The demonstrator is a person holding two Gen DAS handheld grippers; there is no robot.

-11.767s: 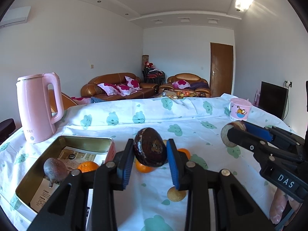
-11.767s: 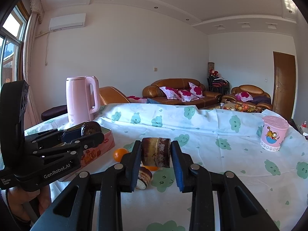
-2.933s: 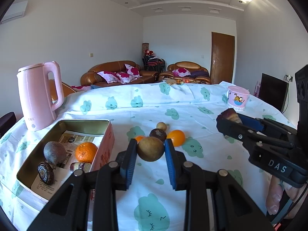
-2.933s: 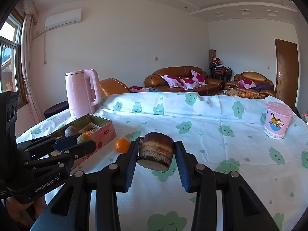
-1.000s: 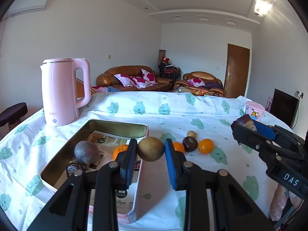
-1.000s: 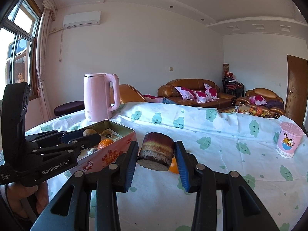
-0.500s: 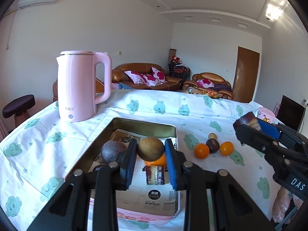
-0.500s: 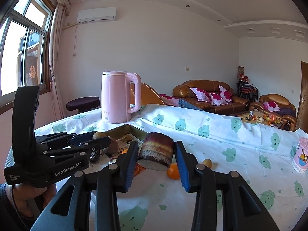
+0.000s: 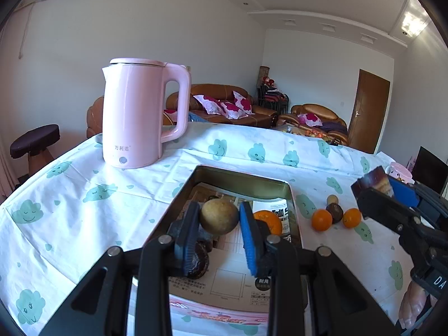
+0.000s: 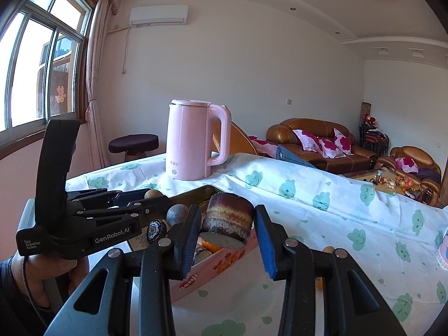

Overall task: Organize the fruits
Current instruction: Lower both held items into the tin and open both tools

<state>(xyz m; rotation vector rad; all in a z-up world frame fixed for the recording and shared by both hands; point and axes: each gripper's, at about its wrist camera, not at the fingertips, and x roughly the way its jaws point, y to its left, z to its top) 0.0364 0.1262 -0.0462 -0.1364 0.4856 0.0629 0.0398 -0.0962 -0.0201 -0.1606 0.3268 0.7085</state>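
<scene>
The round tan-brown fruit (image 9: 219, 216) sits pinched between the blue pads of the left gripper (image 9: 219, 225), held above the open metal tin (image 9: 240, 177). The tin already holds an orange (image 9: 267, 219), a dark ridged fruit (image 9: 199, 257) and some printed paper. The right gripper (image 10: 227, 231) is clamped on a purple cut fruit piece (image 10: 227, 221), its pale cut face turned down, near the tin's pink outer wall (image 10: 224, 260) and, as far as I can tell, not yet over the opening.

The smooth round fruit is gripped only at its sides (a poor hold for a ball), so a tilt could squirt it out. Let go from this height, it may bounce off the orange and over the rim. The two grippers are close and could knock together. Two oranges (image 9: 321, 219) and a dark fruit (image 9: 334, 212) lie on the cloud-print tablecloth (image 9: 84, 196); the pink kettle (image 9: 140, 114) stands well clear.
</scene>
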